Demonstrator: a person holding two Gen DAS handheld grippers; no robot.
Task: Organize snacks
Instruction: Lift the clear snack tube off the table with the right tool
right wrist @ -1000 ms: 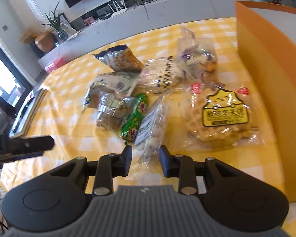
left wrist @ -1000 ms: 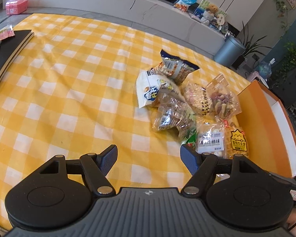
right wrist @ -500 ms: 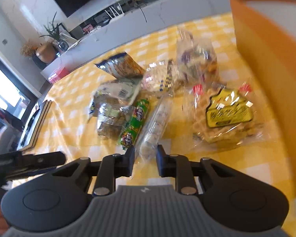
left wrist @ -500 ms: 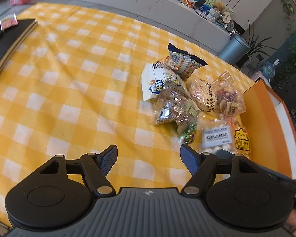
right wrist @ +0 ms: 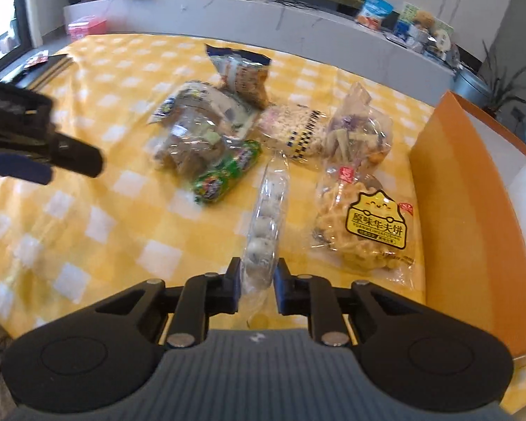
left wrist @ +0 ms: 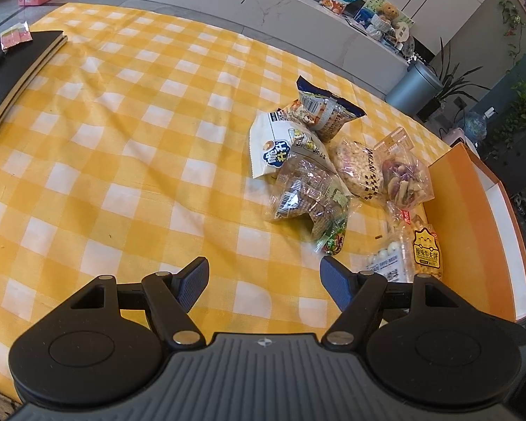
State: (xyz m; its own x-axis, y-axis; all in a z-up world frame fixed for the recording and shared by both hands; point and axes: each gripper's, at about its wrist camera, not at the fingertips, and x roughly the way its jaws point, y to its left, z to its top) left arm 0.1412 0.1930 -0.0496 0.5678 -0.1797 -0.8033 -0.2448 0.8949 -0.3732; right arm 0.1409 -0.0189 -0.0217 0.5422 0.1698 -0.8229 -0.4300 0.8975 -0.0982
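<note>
My right tool (right wrist: 257,282) pinches the first clear bag of white balls (right wrist: 264,224), left tool (left wrist: 263,279) spread; the other snacks still lie outside the orange box (right wrist: 473,210).

My clear packet of white round candies (right wrist: 264,224) lies lengthwise on the yellow-checked cloth, its near end between my closed pads. Just right: a waffle-biscuit bag with yellow label (right wrist: 364,231), beside the orange box (right wrist: 473,210). Beyond: a green roll (right wrist: 228,172), clear and printed snack bags (left wrist: 308,189), heaped together.
</note>
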